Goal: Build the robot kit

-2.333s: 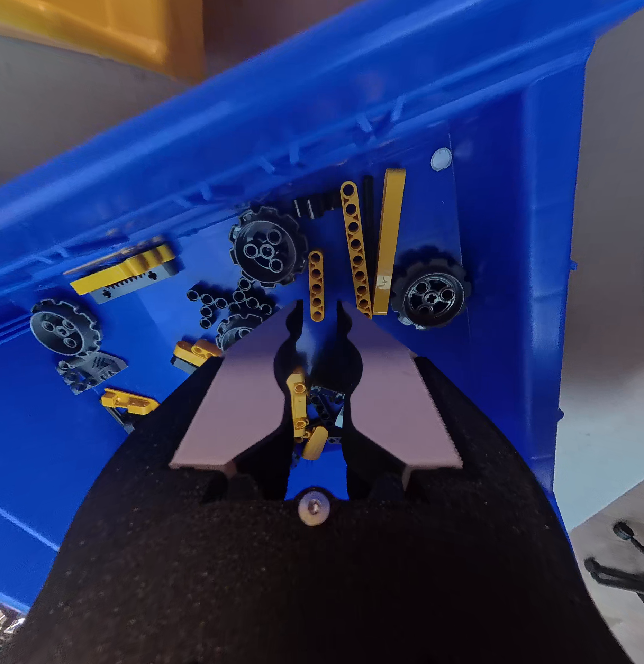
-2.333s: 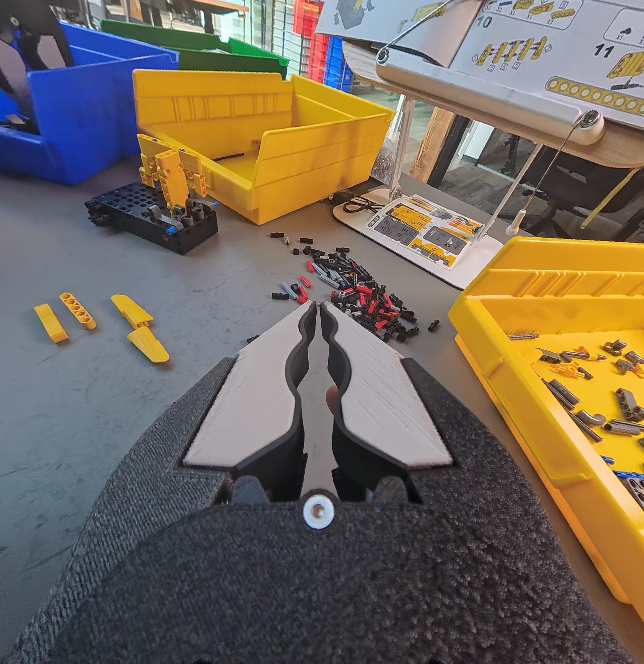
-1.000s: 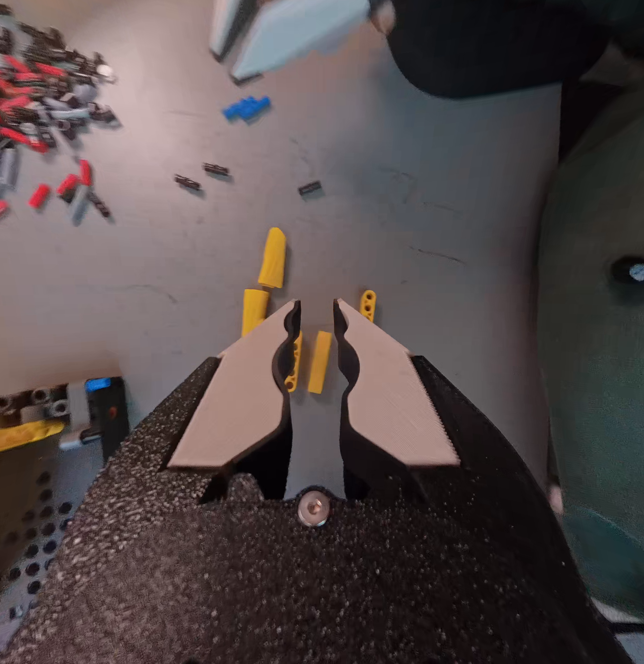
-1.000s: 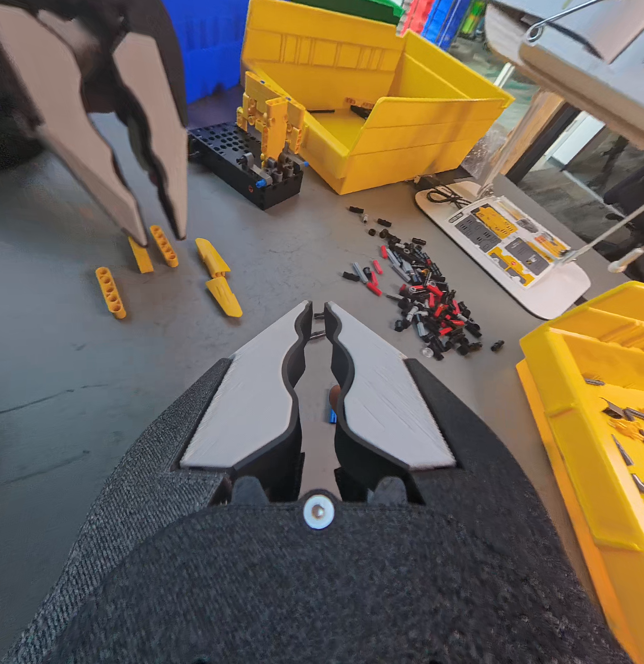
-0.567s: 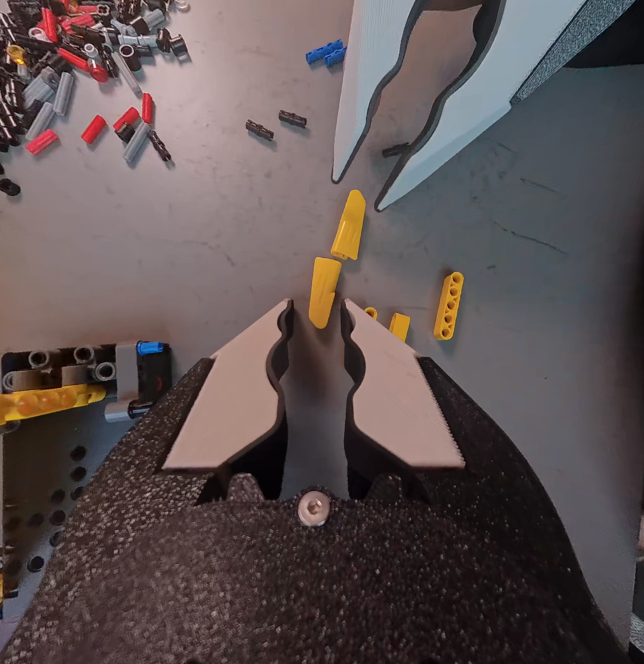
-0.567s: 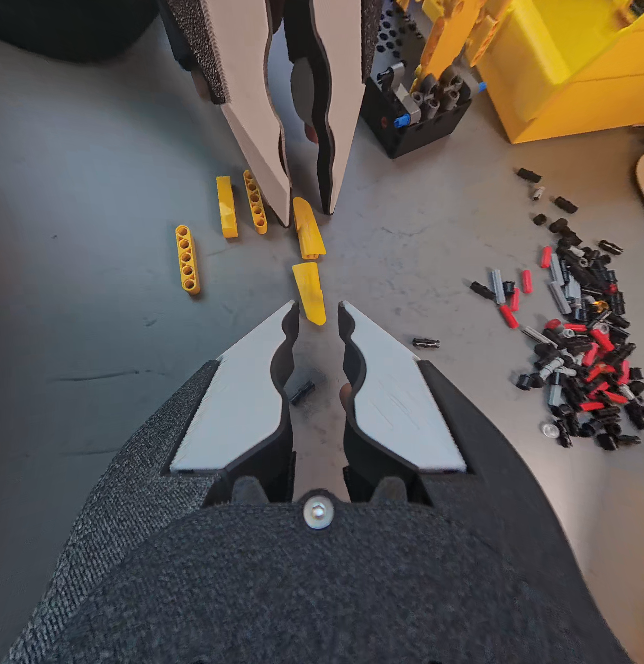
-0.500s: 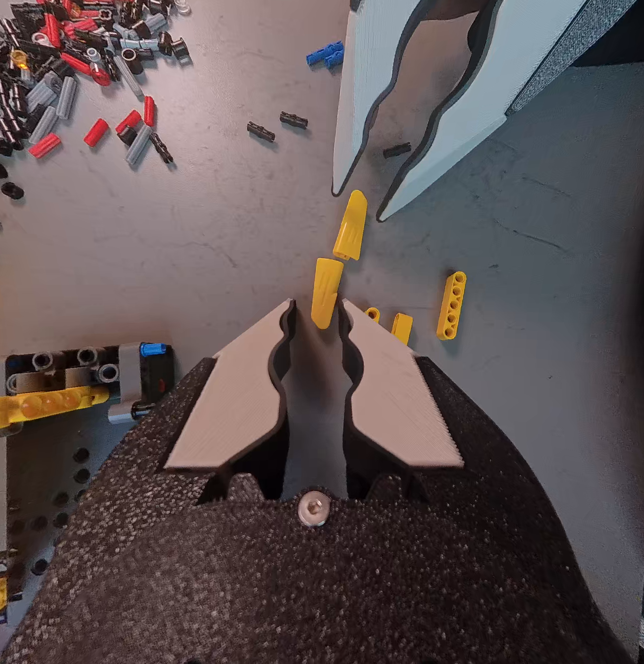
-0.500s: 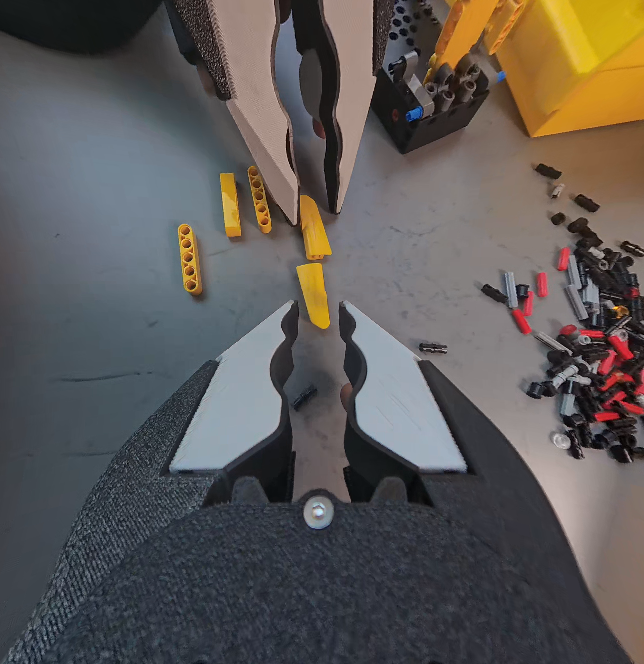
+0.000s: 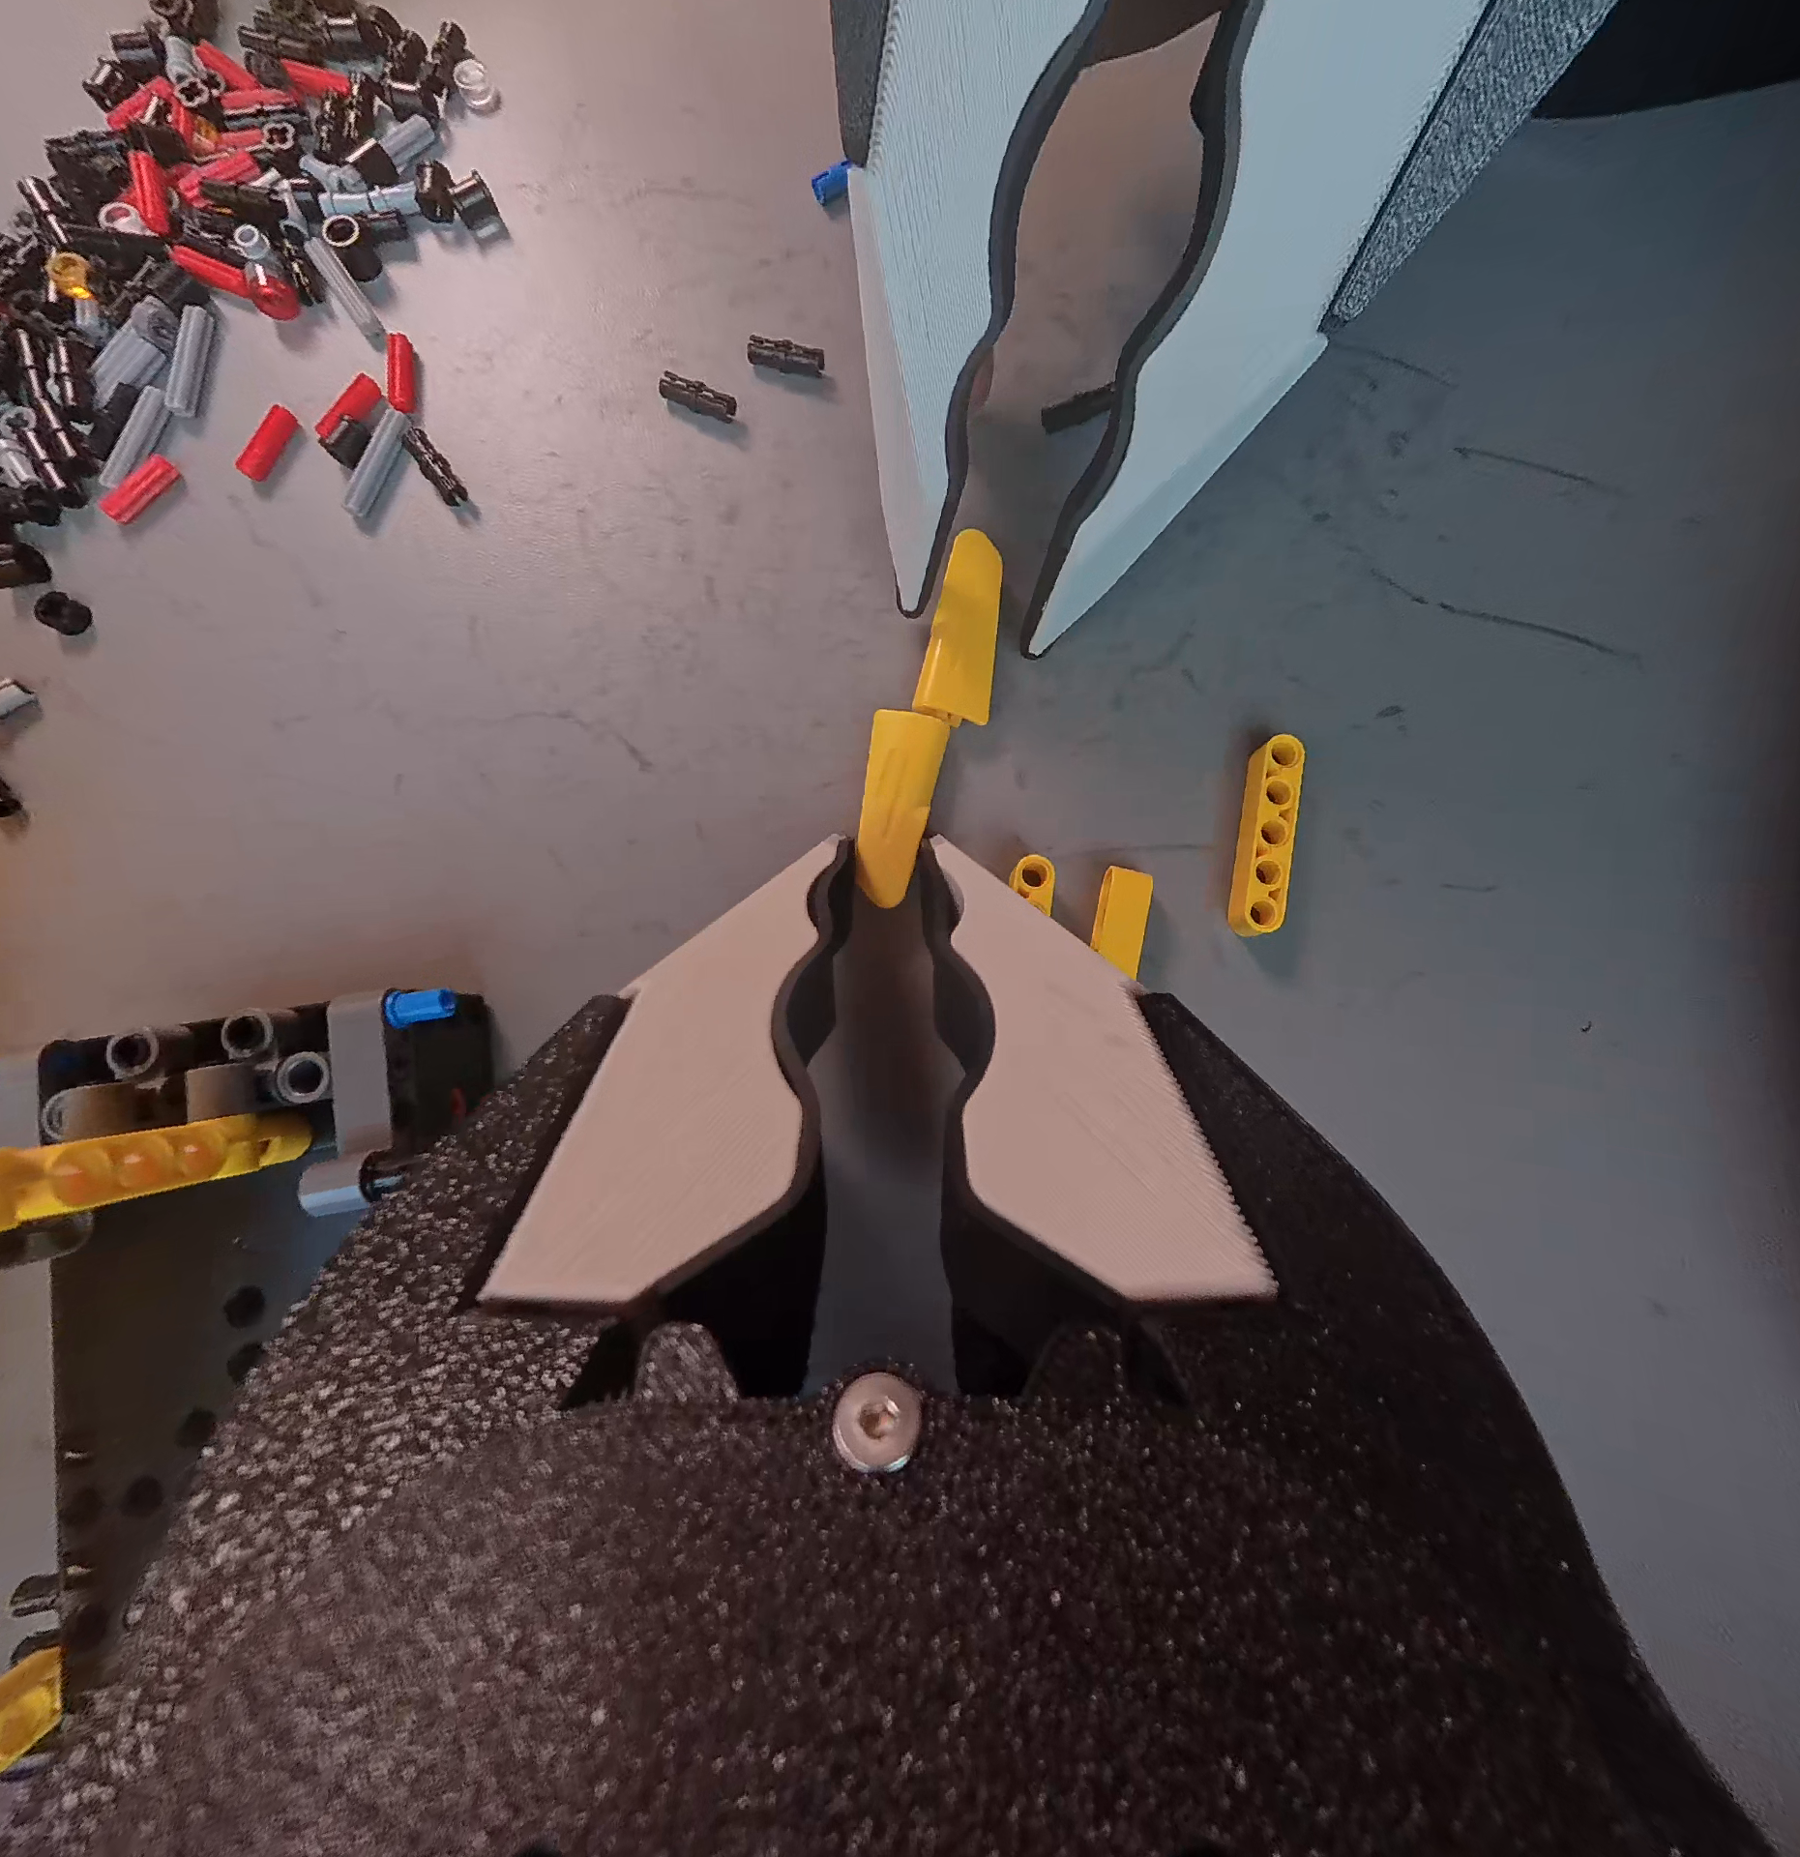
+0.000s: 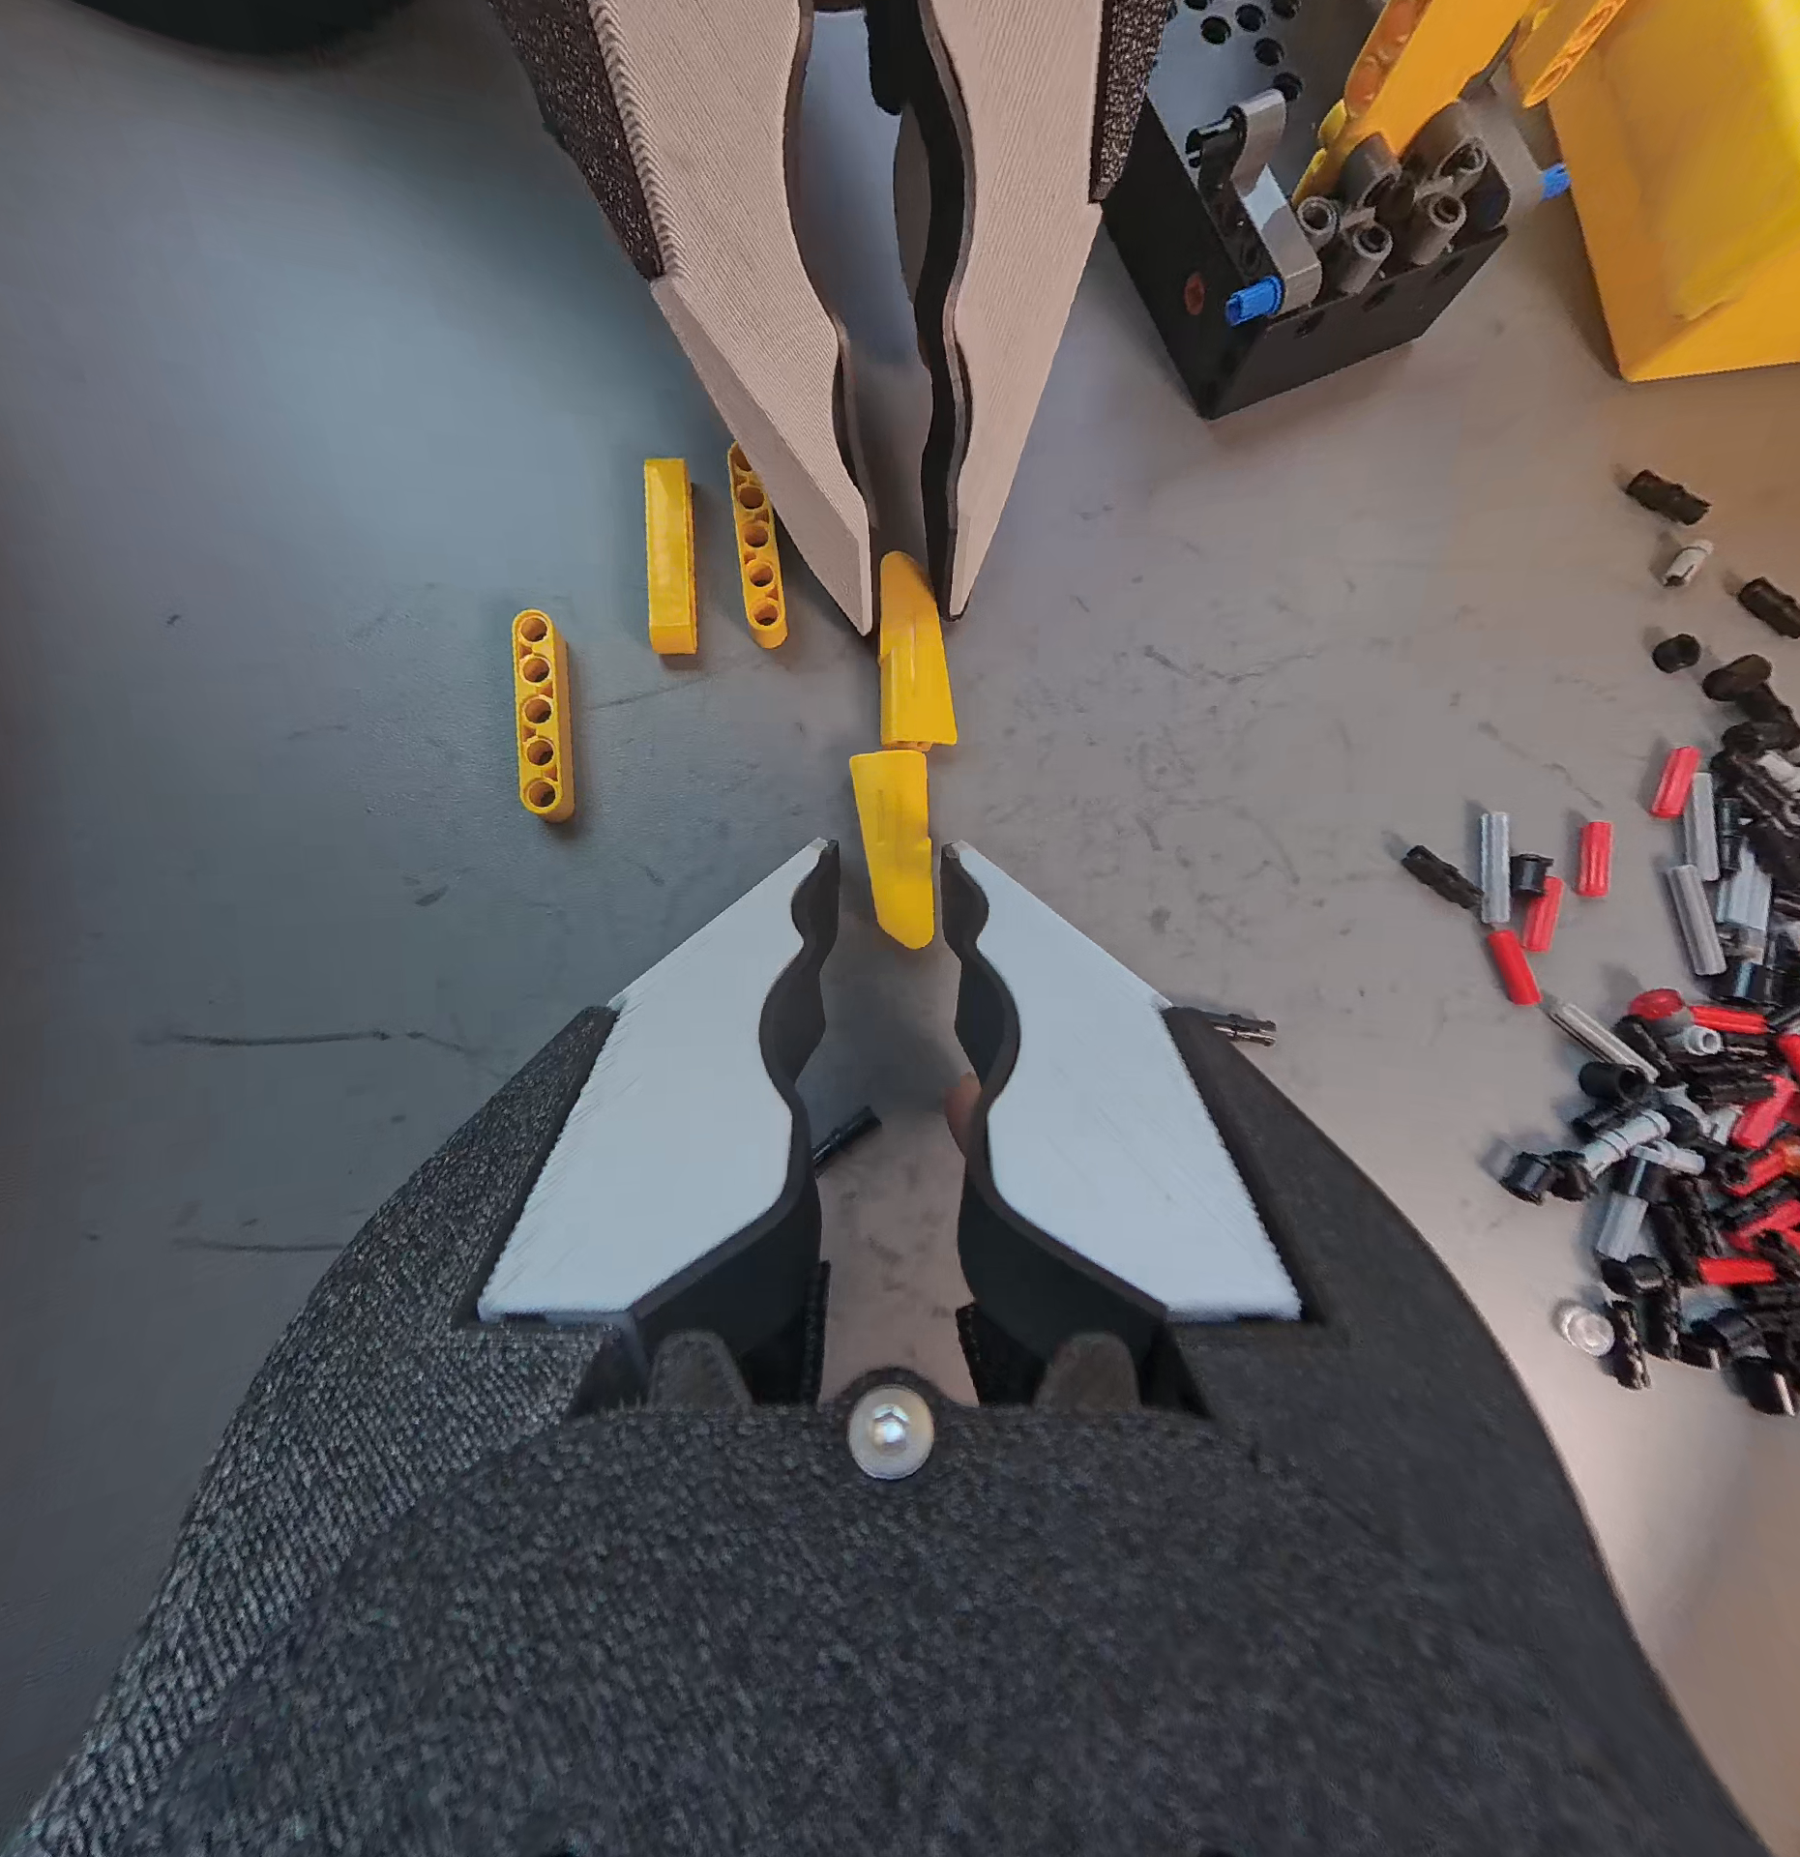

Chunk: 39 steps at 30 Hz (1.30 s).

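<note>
Table (image 10: 272, 301): grey, scuffed; I see loose pins (image 10: 1699, 1105) right of my right tool.
Left tool (image 9: 887, 862): narrowly parted around a curved yellow panel (image 9: 898, 804), contact unclear.
Right tool (image 10: 887, 854): parted, astride second yellow panel (image 10: 898, 854), not touching.

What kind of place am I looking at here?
Probably a workbench for building a plastic brick kit: a grey table strewn with yellow curved pieces, a heap of small red, black and grey connector pins, a half-built black and yellow model and a yellow parts bin.

A heap of red, grey and black pins (image 10: 1720, 1105) lay at the right edge of the right wrist view. A holed yellow beam (image 10: 542, 711) lay left of centre. A black baseplate assembly (image 10: 1328, 301) and seemingly a yellow bin (image 10: 1699, 201) filled the upper right.
</note>
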Tool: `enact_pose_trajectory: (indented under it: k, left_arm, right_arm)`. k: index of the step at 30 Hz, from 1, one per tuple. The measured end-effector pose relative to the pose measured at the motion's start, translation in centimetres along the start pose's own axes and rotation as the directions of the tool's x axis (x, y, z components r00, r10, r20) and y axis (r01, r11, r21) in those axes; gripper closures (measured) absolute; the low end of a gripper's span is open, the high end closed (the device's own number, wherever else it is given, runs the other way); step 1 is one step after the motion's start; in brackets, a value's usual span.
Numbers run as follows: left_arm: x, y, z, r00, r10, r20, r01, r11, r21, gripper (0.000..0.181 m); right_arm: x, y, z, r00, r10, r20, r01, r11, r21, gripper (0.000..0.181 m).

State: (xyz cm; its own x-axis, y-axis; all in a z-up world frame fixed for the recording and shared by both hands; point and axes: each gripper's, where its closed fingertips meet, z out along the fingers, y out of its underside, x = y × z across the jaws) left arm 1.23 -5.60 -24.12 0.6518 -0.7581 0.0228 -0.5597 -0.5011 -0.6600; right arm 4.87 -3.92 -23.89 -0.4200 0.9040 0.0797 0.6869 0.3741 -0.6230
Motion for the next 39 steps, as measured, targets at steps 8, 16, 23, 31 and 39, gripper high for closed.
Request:
enact_pose_trajectory:
  k: [8, 16, 23, 31, 39]
  left_arm:
    - [0.67, 0.21, -0.16, 1.0, 0.017, -0.026, -0.017, 1.0, 0.006, 0.17]
    - [0.91, 0.09, -0.05, 0.999, 0.025, -0.035, -0.024, 1.0, 0.019, 0.17]
    - [0.85, -0.03, 0.05, 0.999, 0.03, -0.03, -0.029, 0.999, 0.032, 0.17]
    - [0.79, 0.07, -0.17, 0.999, 0.031, -0.017, -0.03, 0.999, 0.046, 0.169]
    - [0.39, 0.13, -0.1, 0.999, 0.039, 0.005, -0.039, 0.998, 0.042, 0.171]
  right_arm:
    - [-0.2, 0.08, 0.05, 0.998, 0.011, 0.064, -0.011, 1.0, 0.0, 0.165]
    - [0.15, 0.45, -0.16, 0.997, 0.019, 0.078, -0.019, 1.0, -0.001, 0.169]
    - [0.24, 0.48, -0.17, 0.998, 0.021, 0.067, -0.021, 1.0, -0.002, 0.169]
    - [0.15, 0.64, -0.32, 0.998, 0.011, 0.064, -0.011, 1.0, -0.007, 0.168]
    - [0.4, 0.75, -0.36, 0.998, 0.022, 0.066, -0.022, 1.0, -0.006, 0.17]
